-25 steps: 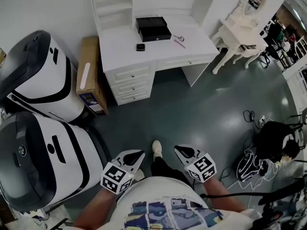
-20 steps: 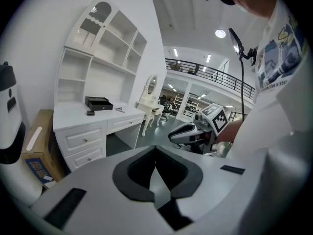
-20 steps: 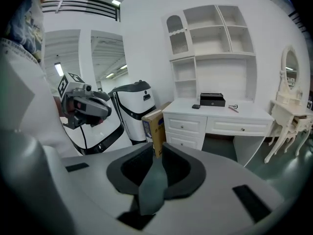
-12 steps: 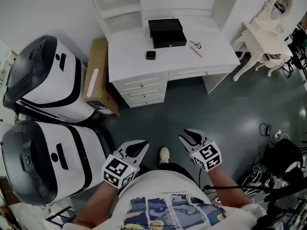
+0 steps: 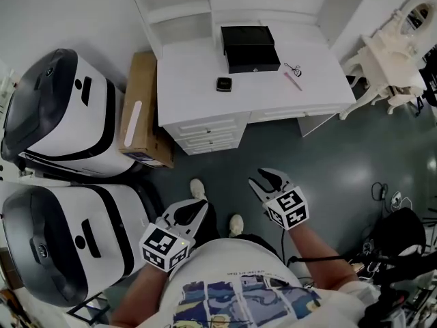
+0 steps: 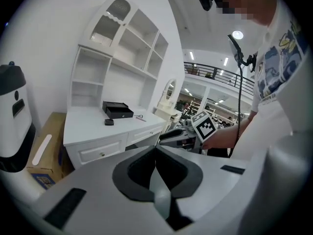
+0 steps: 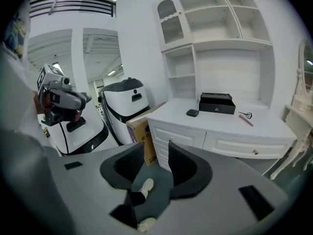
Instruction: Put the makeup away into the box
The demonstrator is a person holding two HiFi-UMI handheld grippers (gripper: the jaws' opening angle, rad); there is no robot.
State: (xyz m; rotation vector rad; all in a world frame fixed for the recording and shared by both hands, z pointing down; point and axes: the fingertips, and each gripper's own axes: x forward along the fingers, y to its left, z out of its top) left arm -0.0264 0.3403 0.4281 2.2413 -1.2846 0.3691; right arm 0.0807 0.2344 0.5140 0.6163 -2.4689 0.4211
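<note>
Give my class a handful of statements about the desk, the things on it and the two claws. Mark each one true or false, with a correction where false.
1. The black box sits on the white desk. True.
2. The right claw holds a pink stick. False: its jaws stand apart and have just been opening, with nothing between them. The pink stick lies on the desk.
3. The left claw is shut and empty. True.
4. The cardboard box stands on the desk. False: it stands on the floor beside the desk.
5. The small dark case lies inside the black box. False: it lies on the desk in front of the box, apart from it.
</note>
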